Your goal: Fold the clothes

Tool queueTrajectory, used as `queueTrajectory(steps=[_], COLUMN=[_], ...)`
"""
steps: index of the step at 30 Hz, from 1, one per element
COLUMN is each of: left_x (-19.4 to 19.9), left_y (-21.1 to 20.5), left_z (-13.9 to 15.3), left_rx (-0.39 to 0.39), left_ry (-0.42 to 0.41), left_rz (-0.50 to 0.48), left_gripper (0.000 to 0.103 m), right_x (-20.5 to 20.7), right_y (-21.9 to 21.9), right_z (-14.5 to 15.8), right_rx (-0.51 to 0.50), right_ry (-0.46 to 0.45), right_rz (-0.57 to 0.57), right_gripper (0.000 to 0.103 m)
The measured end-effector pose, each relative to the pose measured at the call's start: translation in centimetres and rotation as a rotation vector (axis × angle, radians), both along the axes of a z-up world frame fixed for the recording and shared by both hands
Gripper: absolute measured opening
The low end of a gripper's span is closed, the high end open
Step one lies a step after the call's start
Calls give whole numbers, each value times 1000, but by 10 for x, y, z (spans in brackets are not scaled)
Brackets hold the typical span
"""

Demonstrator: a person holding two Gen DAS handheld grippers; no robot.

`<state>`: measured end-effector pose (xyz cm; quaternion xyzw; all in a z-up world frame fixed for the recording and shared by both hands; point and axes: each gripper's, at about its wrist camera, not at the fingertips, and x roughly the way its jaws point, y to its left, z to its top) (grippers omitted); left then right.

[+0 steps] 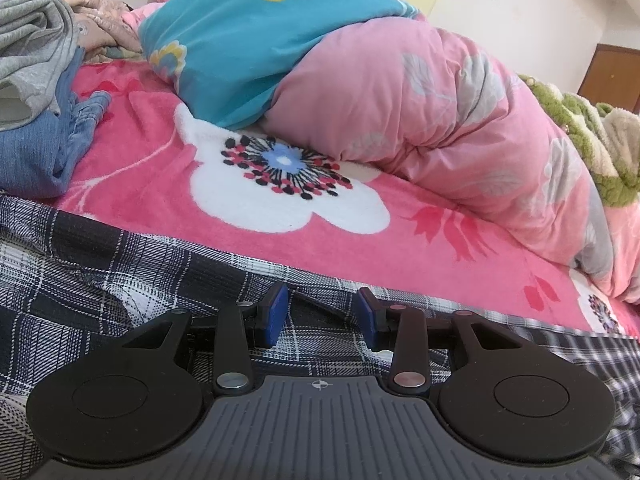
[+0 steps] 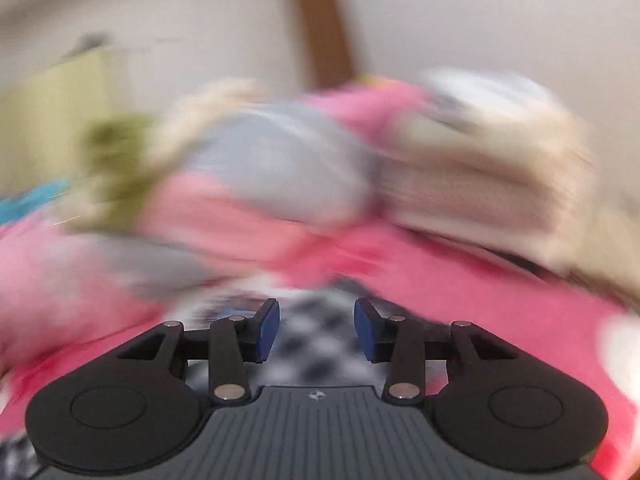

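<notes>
Plaid garment spread along the near edge of a bed, both grippers hovering over it with nothing gripped.

The left gripper (image 1: 322,316) sits low over the dark plaid garment (image 1: 120,264), its blue-padded fingers (image 1: 276,320) spread apart with only flat cloth showing in the gap; nothing is pinched. The garment lies rumpled on the pink flowered blanket (image 1: 280,200) covering the bed. Beyond it rests a heaped pink quilt (image 1: 460,120) with a turquoise cover (image 1: 248,40) on top, and at far left a grey garment (image 1: 32,40) lies over blue denim (image 1: 40,148). The right wrist view is heavily blurred: the right gripper (image 2: 316,328) has its fingers (image 2: 267,330) spread, empty, above a checked patch of the same garment.
</notes>
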<state>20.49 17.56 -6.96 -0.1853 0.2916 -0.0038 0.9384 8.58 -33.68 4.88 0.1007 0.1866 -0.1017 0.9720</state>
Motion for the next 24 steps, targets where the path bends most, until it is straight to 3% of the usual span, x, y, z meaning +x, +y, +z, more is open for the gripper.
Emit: queueTrajectory(steps=[4, 6, 8, 12, 15, 20, 24], left_x=[0, 0, 0, 0, -1, 0, 0], left_y=[0, 1, 1, 0, -1, -1, -1], left_z=[0, 0, 0, 0, 0, 0, 0], left_rx=[-2, -1, -1, 2, 8, 10, 10], left_ry=[2, 3, 4, 4, 4, 4, 4], left_rz=[-1, -2, -3, -2, -2, -2, -3], left_gripper=[38, 38, 38, 38, 38, 38, 38], right_x=[28, 33, 39, 48, 55, 64, 60], right_y=[114, 166, 198, 227, 232, 235, 233], right_z=[-7, -21, -36, -56, -66, -78, -79], right_rx=[-234, -405, -510, -649, -713, -675, -663], right_ry=[60, 78, 116, 192, 236, 296, 278], right_rz=[566, 758, 896, 1053, 1108, 1133, 1153], right_gripper=[42, 40, 37, 30, 28, 13, 11])
